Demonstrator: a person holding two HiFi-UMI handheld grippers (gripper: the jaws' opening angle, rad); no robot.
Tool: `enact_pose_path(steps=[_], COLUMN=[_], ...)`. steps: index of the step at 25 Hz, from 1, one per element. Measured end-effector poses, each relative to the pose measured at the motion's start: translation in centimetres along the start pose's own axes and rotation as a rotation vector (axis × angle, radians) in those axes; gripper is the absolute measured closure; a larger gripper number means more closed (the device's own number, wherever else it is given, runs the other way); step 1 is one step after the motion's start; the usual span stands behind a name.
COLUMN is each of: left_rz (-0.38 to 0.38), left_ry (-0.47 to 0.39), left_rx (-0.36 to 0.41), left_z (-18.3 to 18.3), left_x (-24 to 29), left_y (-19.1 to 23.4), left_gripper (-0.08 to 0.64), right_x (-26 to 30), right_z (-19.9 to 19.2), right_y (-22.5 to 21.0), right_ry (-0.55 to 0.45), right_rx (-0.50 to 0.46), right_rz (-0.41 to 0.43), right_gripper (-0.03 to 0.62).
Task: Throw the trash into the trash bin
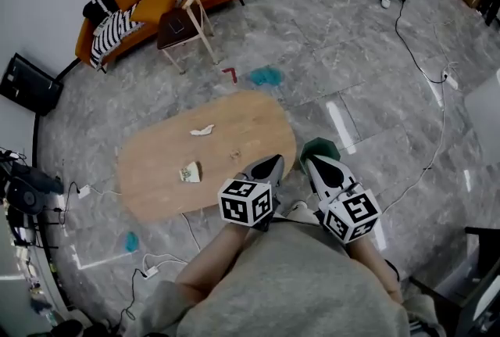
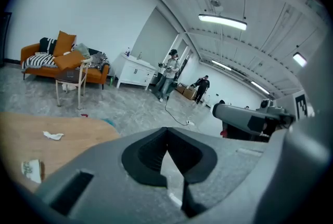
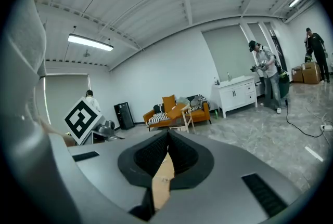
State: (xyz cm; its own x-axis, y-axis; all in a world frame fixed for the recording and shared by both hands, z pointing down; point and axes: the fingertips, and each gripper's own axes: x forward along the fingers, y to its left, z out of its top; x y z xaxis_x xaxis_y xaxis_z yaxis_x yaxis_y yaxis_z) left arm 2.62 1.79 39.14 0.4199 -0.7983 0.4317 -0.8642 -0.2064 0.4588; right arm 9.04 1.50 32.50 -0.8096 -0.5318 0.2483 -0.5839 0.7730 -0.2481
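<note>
Step in hand (judged): reach for the first piece of trash; nothing is picked up yet

- left gripper (image 1: 269, 164): jaws together, nothing between them; it hangs over the near end of the table (image 1: 156, 195)
- right gripper (image 1: 319, 166): jaws together too, empty; it sits just past the table's end, over the trash bin (image 1: 316, 146)
- trash bin: dark green, on the floor just beside the table's end, partly hidden by the right gripper

Doing it well (judgement)
- spread the jaws before coming down, not at the scrap
- the left gripper is nearer the wrapper (image 1: 190, 172), so that is probably the first target; the white paper (image 1: 201, 130) lies further in, well apart from it
- both are light and flat-ish: come in low, pinch an edge that stands up, lift slowly so it does not slip out
- the bin is close by, so release should wait until the jaws are over its mouth

Counts
- trash on the table: two, plus a speck between them too small to identify
- bits on the floor: three, namely teal scrap (image 1: 266, 77), red piece (image 1: 230, 74), small teal bit (image 1: 131, 241)
- bins: one; tables: one; grippers: two
</note>
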Motion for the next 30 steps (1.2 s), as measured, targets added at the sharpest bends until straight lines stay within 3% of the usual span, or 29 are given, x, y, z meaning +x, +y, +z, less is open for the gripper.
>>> enact_pose_path(steps=[15,30], left_rz=[0.113,0.263], left_ry=[-0.057,-0.076], left_rx=[-0.075,-0.145], left_z=[1.6,0.1], left_x=[-9.0,-17.7], left_y=[11.2,21.5], left_gripper=[0.551,0.551], right_x=[9.2,16.0], right_z=[-0.5,-2.7], right_y=[10.1,19.7], right_ry=[0.071,0.152], right_rx=[-0.031,-0.062], right_rz=[0.126,0.253], right_gripper=[0.584,0.584])
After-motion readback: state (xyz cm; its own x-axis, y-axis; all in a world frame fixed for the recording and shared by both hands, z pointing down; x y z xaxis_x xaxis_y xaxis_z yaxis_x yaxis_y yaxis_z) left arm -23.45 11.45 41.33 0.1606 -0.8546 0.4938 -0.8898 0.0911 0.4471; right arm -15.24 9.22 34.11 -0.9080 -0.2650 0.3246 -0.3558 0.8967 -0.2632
